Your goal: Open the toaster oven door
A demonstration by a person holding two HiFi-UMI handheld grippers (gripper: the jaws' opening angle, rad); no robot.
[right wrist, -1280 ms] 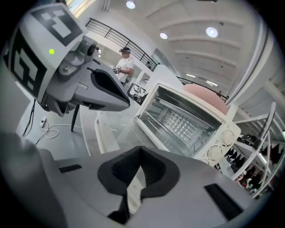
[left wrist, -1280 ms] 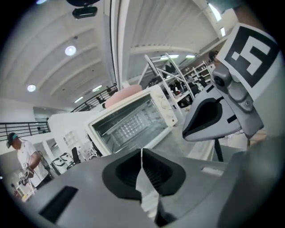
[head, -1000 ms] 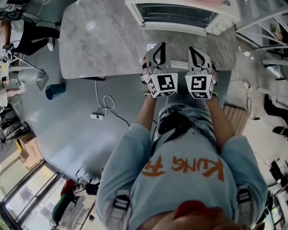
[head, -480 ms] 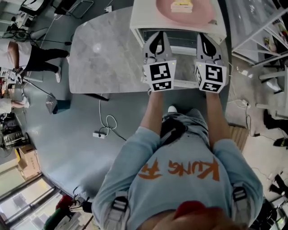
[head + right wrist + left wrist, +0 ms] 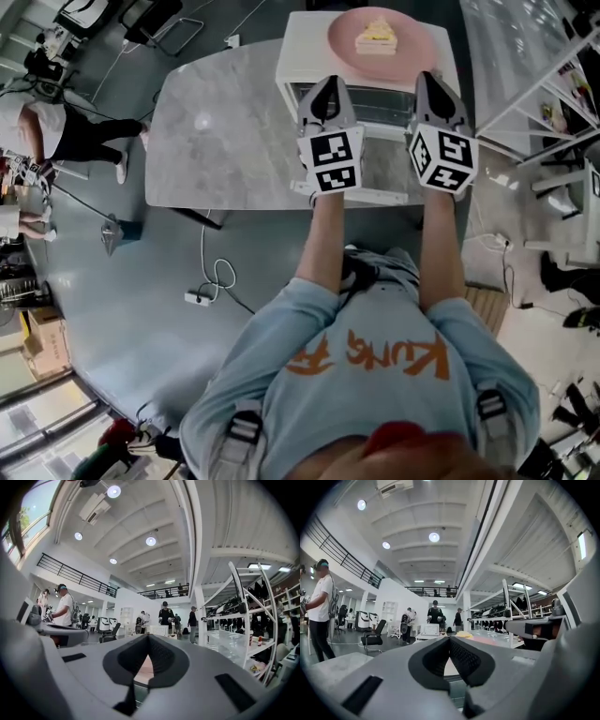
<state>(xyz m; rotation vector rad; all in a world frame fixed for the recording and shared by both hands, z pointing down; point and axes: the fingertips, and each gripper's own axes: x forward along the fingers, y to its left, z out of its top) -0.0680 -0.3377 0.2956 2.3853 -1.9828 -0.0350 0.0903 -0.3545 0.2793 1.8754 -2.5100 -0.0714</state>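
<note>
The white toaster oven (image 5: 302,42) stands at the far edge of the table. Its glass door (image 5: 380,101) faces me and looks upright against the oven. On the oven's top rests a pink plate (image 5: 412,42) bearing a slice of cake (image 5: 377,37). My left gripper (image 5: 328,86) is shut and empty, its tip just in front of the door's left part. My right gripper (image 5: 427,81) is shut and empty too, by the door's right part. In the left gripper view the closed jaws (image 5: 450,637) point at the oven, with the cake (image 5: 464,633) just beyond. The right gripper (image 5: 148,635) shows the same closed tips.
The grey marble table (image 5: 216,141) stretches to the left of the oven. A cable and power strip (image 5: 200,298) lie on the floor below it. Metal shelving (image 5: 544,84) stands at the right. A person (image 5: 56,141) stands at the far left.
Both grippers have moved forward from the table's near edge up to the oven's front. The oven's top, with the plate and cake, has come into view.
</note>
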